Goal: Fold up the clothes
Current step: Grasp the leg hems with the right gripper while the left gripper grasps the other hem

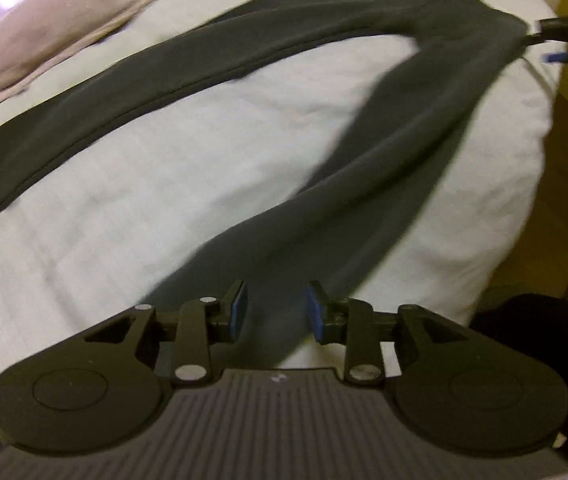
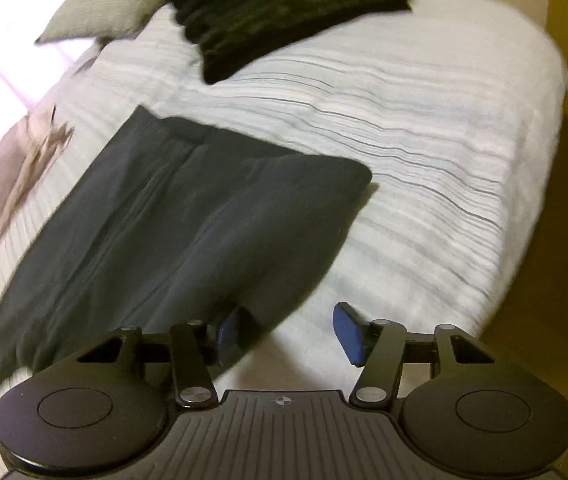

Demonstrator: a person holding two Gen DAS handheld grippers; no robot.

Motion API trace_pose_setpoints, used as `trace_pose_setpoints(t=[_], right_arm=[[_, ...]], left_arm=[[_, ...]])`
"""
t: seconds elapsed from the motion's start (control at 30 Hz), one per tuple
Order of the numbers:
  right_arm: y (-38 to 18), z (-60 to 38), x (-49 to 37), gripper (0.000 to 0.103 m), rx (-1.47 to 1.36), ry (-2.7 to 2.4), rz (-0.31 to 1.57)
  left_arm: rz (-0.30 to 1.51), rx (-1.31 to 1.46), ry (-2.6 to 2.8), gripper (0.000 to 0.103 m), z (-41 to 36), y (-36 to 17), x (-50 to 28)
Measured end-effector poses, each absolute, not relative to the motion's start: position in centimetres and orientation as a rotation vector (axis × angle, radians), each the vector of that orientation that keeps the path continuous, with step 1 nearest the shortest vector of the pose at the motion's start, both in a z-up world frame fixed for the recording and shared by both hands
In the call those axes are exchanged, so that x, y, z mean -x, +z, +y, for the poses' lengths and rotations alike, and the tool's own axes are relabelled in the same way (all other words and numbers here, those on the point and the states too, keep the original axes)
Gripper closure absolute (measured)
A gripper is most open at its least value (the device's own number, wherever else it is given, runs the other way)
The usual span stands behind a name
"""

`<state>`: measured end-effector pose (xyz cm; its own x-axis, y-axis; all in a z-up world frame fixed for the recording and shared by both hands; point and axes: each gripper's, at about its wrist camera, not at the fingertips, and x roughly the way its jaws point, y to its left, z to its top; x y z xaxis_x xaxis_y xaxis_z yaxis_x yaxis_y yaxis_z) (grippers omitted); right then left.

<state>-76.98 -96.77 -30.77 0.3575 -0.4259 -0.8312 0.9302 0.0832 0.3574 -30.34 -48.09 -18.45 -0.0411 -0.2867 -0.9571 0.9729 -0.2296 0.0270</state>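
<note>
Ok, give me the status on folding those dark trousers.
Done: the dark trousers lie spread on the striped bedspread, legs splayed apart, no fold visible yet. In hand: one leg end runs between the pads of the left tool, which are not visibly closed on it; the right tool is open at the waist end, fabric against one pad only. Left: every fold. The pinkish garment lies untouched.

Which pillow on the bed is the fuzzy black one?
The dark furry pillow at the head of the bed; the pale grey-green pillow sits left of it.
</note>
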Motion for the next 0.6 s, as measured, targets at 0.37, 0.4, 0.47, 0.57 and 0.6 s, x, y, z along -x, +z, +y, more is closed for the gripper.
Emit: trace_pose_setpoints(t=[0.37,0.4,0.47,0.57,0.6], right_arm=[[-25.6,-99.2,80.6,0.102,-1.058,-0.972,0.650],[-25.8,-98.7,80.0,0.102,-1.020,-0.980,0.684],[-26.1,-97.8,78.7,0.101,-0.942,-0.997,0.753],[-25.9,-95.7,76.6,0.063,-0.800,-1.019,0.841],[-25.6,-94.5,75.9,0.034,-0.748,-1.022,0.857]], left_arm=[[0.860,-1.244,-1.570,0.073,-50.5,-17.9,41.0],[0.860,-1.253,-1.574,0.073,-50.6,-17.8,41.8],[0.851,-1.266,-1.561,0.072,-50.2,-18.1,41.9],[0.783,-1.325,-1.515,0.071,-48.4,-19.3,40.8],[0.750,-1.355,-1.498,0.069,-47.5,-19.6,40.4]])
